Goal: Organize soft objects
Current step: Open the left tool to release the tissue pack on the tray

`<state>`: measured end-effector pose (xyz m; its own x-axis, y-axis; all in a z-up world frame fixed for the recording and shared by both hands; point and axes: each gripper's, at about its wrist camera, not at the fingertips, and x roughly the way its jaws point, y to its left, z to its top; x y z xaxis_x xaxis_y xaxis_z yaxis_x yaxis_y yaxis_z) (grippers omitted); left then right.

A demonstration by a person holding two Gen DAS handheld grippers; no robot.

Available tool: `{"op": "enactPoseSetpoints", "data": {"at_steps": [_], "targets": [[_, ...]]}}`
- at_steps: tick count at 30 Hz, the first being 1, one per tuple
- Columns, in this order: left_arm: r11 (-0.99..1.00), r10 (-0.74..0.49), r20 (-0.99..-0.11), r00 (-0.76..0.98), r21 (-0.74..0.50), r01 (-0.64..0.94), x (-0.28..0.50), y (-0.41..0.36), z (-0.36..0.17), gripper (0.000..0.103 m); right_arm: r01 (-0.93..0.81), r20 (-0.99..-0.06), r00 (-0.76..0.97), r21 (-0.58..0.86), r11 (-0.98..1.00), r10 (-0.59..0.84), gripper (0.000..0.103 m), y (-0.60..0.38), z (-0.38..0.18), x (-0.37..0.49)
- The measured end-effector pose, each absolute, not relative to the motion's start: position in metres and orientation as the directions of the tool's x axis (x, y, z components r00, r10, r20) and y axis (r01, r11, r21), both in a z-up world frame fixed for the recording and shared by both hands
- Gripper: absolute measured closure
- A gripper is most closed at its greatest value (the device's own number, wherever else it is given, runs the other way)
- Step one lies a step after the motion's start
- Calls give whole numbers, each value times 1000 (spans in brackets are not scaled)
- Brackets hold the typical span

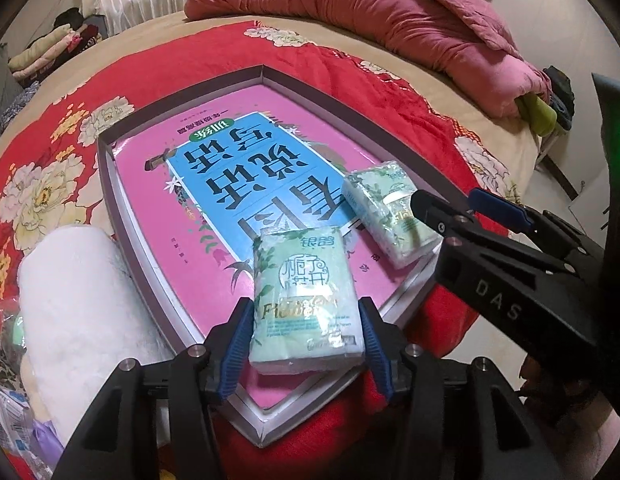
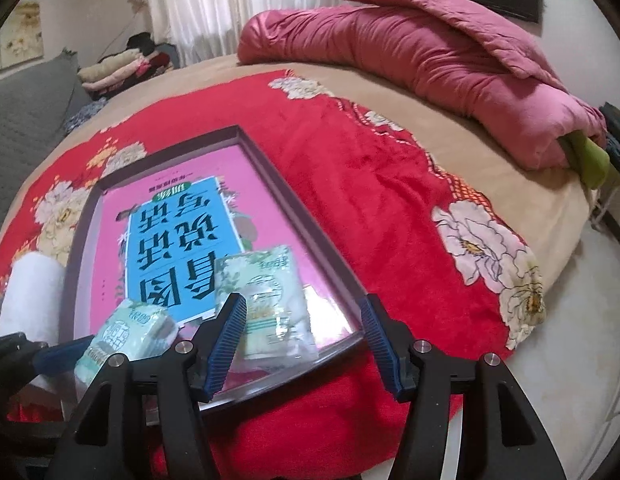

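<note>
While your left gripper (image 1: pixel 306 344) straddles the near pack (image 1: pixel 306 300), its pads stand just beside the pack's sides; I cannot tell whether they press. That pack lies in the tray (image 1: pixel 182 312) at its near corner, long axis running away from you. Further right, your right gripper (image 2: pixel 302 336) gapes wide and holds nothing; the far pack (image 2: pixel 270 300) lies just beyond its left pad (image 2: pixel 226 340), so shift left.
</note>
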<state>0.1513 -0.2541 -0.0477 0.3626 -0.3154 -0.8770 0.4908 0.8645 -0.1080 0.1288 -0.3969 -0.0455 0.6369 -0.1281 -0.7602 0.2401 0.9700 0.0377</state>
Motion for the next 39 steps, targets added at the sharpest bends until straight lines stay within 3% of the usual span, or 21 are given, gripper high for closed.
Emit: {"op": "enactPoseSetpoints", "data": {"at_steps": [5,13,18,31,39], "targets": [[863,-313,-875,368,-101,495,147,-254,-47,48,254,-743,655,40,966,-141,36,-399,-41,124],[867,-330,-862,384,-116,486,144,-247,-40,46,272,-731,665,44,961,-155,35,-403,-38,120],[883,-263,-859,440,-31,468,141,-247,-40,42,270,-729,666,38,962,-158,35,-401,-37,120],[905,-308,-829,467,-105,412,129,-227,-25,40,269,-713,682,34,963,-165,34,-400,-34,117],[915,-291,-808,513,-79,395,110,-219,-16,39,273,-661,727,28,962,-188,34,-397,-19,103]]}}
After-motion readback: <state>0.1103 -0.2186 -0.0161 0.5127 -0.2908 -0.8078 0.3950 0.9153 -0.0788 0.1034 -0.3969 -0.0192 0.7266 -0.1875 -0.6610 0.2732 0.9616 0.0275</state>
